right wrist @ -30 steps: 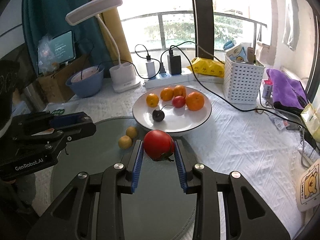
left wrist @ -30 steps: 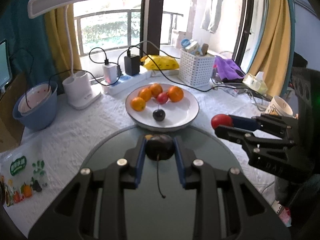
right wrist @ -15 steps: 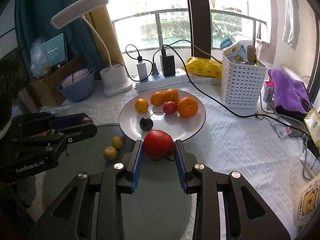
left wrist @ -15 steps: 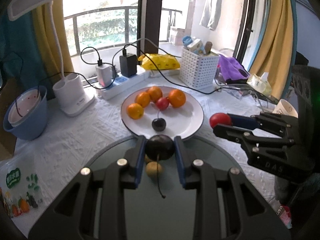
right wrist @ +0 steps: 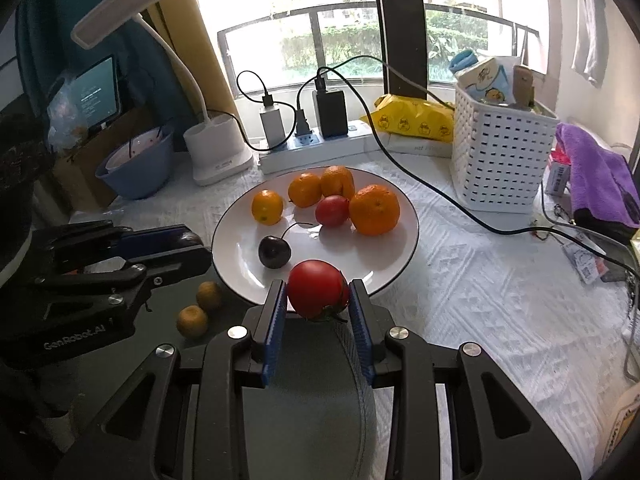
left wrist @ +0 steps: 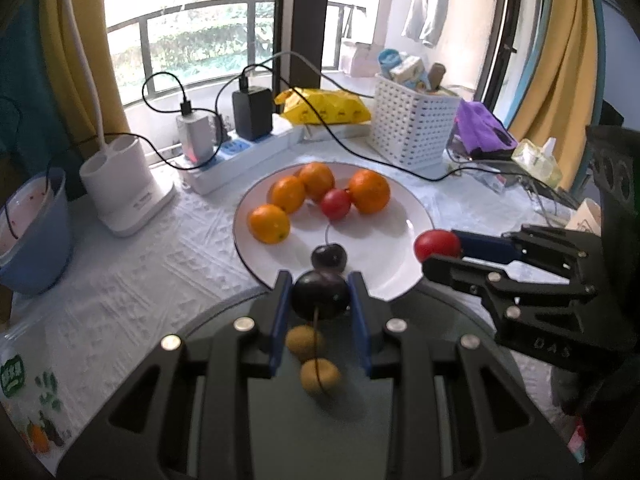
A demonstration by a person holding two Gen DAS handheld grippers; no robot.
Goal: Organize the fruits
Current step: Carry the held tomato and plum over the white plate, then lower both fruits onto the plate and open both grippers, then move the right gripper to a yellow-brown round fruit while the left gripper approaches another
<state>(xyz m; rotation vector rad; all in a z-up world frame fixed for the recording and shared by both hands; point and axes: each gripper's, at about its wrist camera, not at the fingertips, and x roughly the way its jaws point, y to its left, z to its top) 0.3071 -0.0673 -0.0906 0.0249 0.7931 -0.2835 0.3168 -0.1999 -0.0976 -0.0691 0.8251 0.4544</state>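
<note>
My left gripper (left wrist: 320,294) is shut on a dark cherry (left wrist: 319,295) whose stem hangs down, just short of the near rim of the white plate (left wrist: 416,208). My right gripper (right wrist: 318,294) is shut on a red tomato (right wrist: 317,289) at the plate's (right wrist: 228,240) near edge; it also shows in the left wrist view as the right gripper (left wrist: 440,248). On the plate lie several oranges (right wrist: 374,210), a small red fruit (right wrist: 332,211) and another dark cherry (right wrist: 274,252). Two small yellow-brown fruits (right wrist: 202,306) rest on the dark glass disc (right wrist: 100,368).
Behind the plate stand a power strip with chargers (right wrist: 316,136), a white lamp base (right wrist: 218,152), a blue bowl (right wrist: 138,168), a yellow bag (right wrist: 416,120) and a white basket (right wrist: 502,148). A black cable (right wrist: 440,196) crosses the white cloth. A purple cloth (right wrist: 596,176) lies at the right.
Both grippers have moved forward and lower toward the plate, each keeping its fruit. The plate looks larger, and the two yellow-brown fruits have come into sight under the left gripper.
</note>
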